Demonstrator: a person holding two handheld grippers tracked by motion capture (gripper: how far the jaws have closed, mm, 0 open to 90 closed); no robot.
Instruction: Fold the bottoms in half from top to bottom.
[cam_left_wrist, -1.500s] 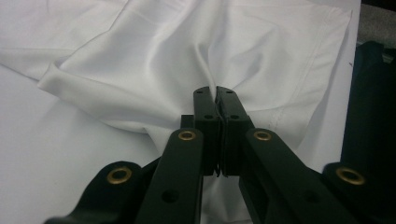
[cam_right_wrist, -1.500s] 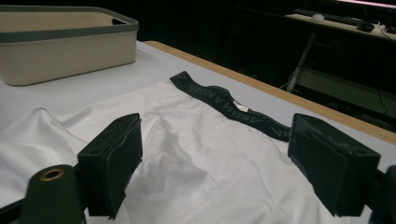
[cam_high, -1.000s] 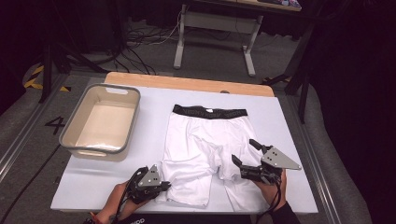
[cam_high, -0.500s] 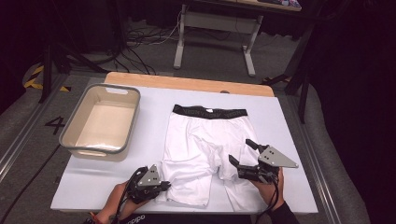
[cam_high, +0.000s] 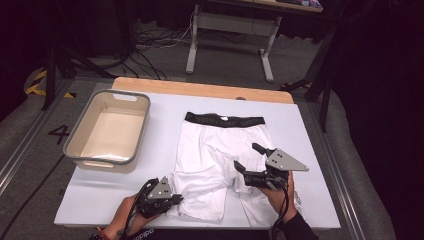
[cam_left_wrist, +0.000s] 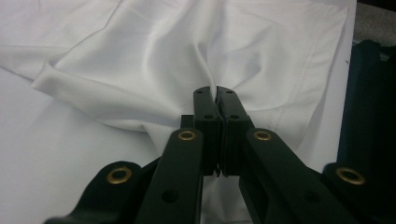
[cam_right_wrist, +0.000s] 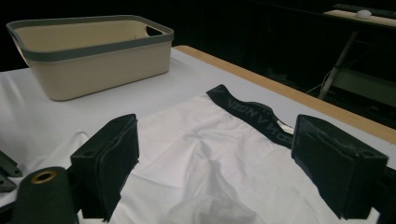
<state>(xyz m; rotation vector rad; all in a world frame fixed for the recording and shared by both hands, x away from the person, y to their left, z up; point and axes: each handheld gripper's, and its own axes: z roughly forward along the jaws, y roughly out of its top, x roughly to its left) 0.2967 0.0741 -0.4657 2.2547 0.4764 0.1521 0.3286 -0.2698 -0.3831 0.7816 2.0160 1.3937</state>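
High view: white shorts (cam_high: 220, 150) lying flat on desk (cam_high: 320, 145); left tool (cam_high: 172, 199) pinching leg hem, right tool (cam_high: 248, 159) hovering spread. Judgement: grip other hem deeper, lifting evenly.

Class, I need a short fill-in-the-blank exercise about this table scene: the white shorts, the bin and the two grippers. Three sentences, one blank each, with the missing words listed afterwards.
1. The left gripper is shut on a fold of the white shorts, while the right gripper is ____.
2. The waistband of the shorts is coloured ____.
3. In the high view, the beige bin stands to the ____ of the shorts.

Missing words: open; black; left
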